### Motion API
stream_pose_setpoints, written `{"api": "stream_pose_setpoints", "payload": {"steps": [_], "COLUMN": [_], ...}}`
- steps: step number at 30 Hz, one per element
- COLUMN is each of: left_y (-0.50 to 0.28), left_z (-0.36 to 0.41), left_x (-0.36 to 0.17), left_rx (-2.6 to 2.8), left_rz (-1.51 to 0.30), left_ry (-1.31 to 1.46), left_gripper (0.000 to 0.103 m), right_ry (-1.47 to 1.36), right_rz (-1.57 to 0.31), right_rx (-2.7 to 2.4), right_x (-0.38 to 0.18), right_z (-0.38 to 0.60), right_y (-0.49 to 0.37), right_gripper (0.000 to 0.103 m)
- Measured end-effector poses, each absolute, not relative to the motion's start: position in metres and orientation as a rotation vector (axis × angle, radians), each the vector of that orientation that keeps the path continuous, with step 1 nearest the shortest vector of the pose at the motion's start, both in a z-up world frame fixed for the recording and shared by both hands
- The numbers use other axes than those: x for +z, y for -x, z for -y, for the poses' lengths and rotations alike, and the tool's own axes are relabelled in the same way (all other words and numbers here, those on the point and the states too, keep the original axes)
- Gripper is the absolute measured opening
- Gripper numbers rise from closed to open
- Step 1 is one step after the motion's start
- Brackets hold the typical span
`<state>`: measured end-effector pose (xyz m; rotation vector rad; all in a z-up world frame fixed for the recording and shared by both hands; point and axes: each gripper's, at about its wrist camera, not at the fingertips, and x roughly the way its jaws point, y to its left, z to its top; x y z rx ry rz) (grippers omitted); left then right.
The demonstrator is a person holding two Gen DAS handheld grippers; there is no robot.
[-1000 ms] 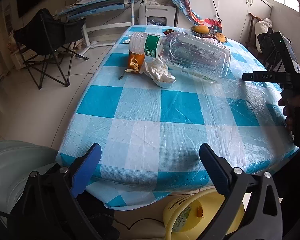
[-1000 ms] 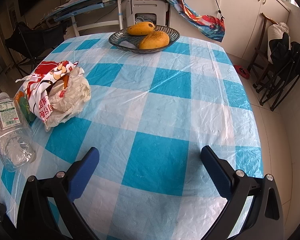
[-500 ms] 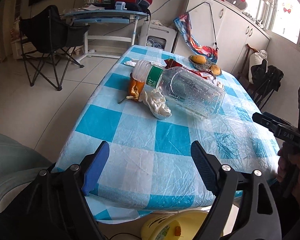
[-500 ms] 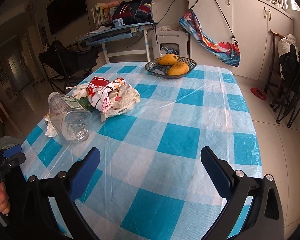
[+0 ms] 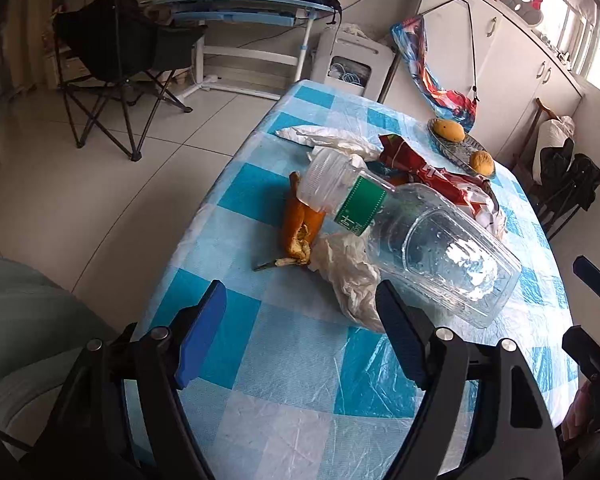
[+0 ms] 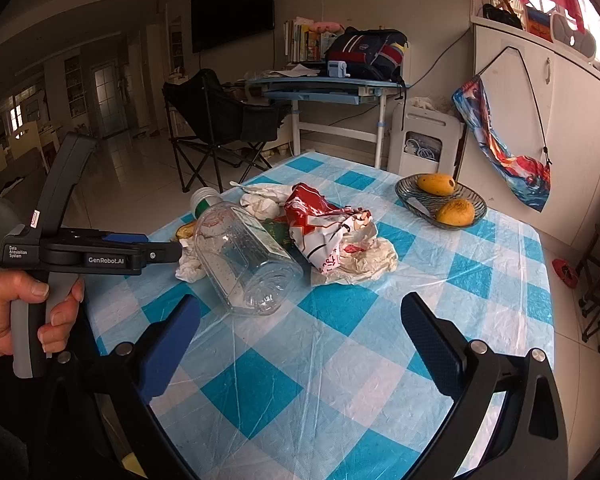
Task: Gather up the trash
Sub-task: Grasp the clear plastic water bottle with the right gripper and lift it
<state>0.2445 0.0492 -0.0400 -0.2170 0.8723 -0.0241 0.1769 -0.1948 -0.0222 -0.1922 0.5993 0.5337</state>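
On the checked tabletop one clear plastic bottle lies on its side; being round, it may roll off the near edge if nudged. Behind the bottle: one red snack wrapper, likely to slip from a shallow pinch, and one fruit peel. Crumpled tissues touch the bottle; their count is unclear. Left hand-held gripper and right hand-held gripper hover before the bottle, jaws apart, empty.

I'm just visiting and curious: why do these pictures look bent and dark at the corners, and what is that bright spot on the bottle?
Left wrist view: fisheye lens bows the table edge and blackens the corners; window light glares white on the clear bottle. Right wrist view: same curving, overexposed window top right, dim hallway left.
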Motion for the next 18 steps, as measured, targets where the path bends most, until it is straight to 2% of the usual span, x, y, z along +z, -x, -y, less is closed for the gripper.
{"api": "stream_pose_setpoints", "payload": {"steps": [2, 3, 7, 10, 12, 18], "left_y": [-0.243, -0.242, -0.238, -0.236, -0.236, -0.233], "left_z": [-0.061, -0.065, -0.076, -0.080, -0.080, -0.073], "left_x": [-0.043, -0.043, -0.037, -0.037, -0.039, -0.043], "left_rx": [-0.009, -0.006, 0.013, 0.023, 0.022, -0.014], "left_rz": [-0.865, -0.854, -0.801, -0.792, -0.798, -0.817], "left_ry": [0.265, 0.288, 0.319, 0.337, 0.335, 0.322], "left_gripper": [0.074, 0.074, 0.074, 0.074, 0.074, 0.074], "right_ry": [0.228, 0.242, 0.349, 0.468, 0.532, 0.549], "right_rz": [-0.618, -0.630, -0.715, -0.752, -0.766, -0.780], "right_rx": [0.610, 0.654, 0.756, 0.733, 0.702, 0.651], "right_x": [-0.019, -0.018, -0.029, -0.046, -0.054, -0.054], "right_z": [0.179, 0.169, 0.126, 0.102, 0.095, 0.104], "right_y": [-0.188, -0.195, -0.218, -0.231, -0.236, -0.225], "right_gripper": [0.089, 0.083, 0.076, 0.074, 0.067, 0.066]}}
